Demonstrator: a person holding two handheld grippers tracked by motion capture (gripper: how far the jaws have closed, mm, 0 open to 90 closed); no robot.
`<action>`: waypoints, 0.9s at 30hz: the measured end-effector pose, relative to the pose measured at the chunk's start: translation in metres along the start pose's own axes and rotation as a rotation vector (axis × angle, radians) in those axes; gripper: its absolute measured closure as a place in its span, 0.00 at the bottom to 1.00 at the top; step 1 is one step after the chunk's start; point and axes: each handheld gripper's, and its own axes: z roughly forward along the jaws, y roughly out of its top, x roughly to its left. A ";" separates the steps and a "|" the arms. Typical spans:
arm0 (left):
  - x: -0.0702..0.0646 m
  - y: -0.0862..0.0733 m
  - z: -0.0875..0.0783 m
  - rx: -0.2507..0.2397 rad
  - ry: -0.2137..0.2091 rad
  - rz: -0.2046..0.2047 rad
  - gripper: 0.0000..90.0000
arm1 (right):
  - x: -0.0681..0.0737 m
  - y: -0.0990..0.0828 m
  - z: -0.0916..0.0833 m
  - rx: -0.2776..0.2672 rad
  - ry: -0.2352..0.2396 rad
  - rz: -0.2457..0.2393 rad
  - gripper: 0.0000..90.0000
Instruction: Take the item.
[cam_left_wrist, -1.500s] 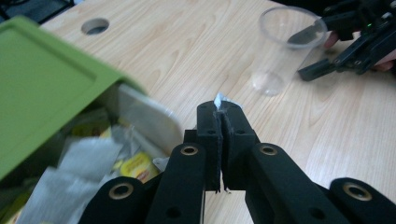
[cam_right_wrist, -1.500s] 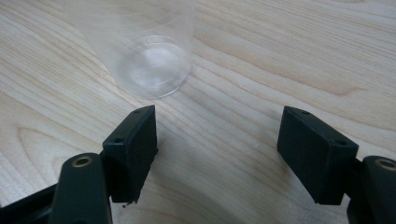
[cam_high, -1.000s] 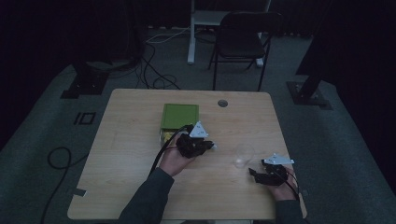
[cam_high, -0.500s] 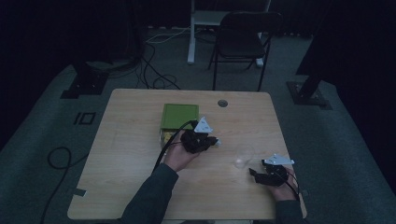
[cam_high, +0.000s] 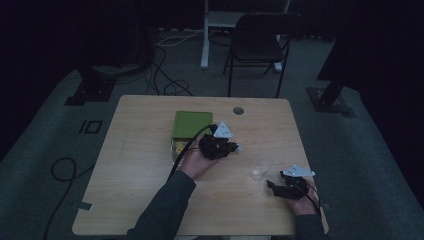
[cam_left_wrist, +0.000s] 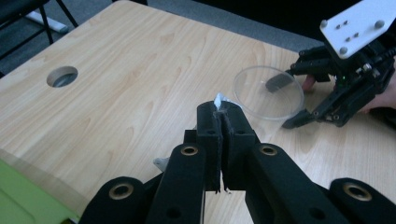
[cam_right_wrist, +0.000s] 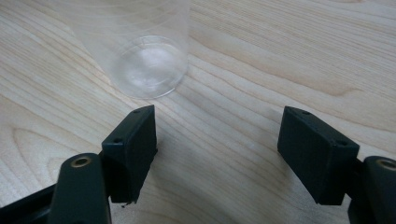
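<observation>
Between our left tongs (cam_left_wrist: 219, 122) a small white scrap (cam_left_wrist: 218, 99) is pinched, the jaws shut tight on it so that only its tip pokes above the pads. We judge it to be a bit of paper or a tea-bag tag, though it is too small to tell. We hold it high on the pads and clear of the wood, which keeps it free to be carried over and dropped from above.

Our right tongs (cam_right_wrist: 217, 154) stand wide open, low over the bench (cam_high: 140, 150) near its right front corner, with nothing between the jaws. They point at the cup (cam_right_wrist: 140, 56), a clear plastic one standing upright just ahead of them. We read that as a ready stance: open enough to close round the cup and steady it, since so light a thing would tip or slide at a nudge.

From the high view, the left tongs (cam_high: 218, 146) hover over the middle of the bench, and the cup (cam_high: 259, 167) sits between them and the right tongs (cam_high: 286, 186), nearer the right. The mouth of the cup (cam_left_wrist: 268, 91) faces up, open to whatever we bring.

Behind the left hand lies a green box (cam_high: 191, 125), toward the far edge, its lid raised and something yellow showing at its near side. It is likely where the scrap belongs. A round hole (cam_high: 238, 110) is cut in the bench near the far edge.
</observation>
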 end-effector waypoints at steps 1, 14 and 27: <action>0.000 0.002 0.001 0.005 0.000 0.004 0.98 | 0.000 0.000 0.000 0.000 0.000 0.000 0.31; -0.003 0.015 0.005 -0.001 -0.010 0.026 0.98 | 0.000 0.000 0.000 0.000 0.000 0.000 0.31; -0.011 0.027 0.014 -0.006 -0.022 0.051 0.98 | 0.000 0.000 0.000 0.000 -0.001 -0.001 0.31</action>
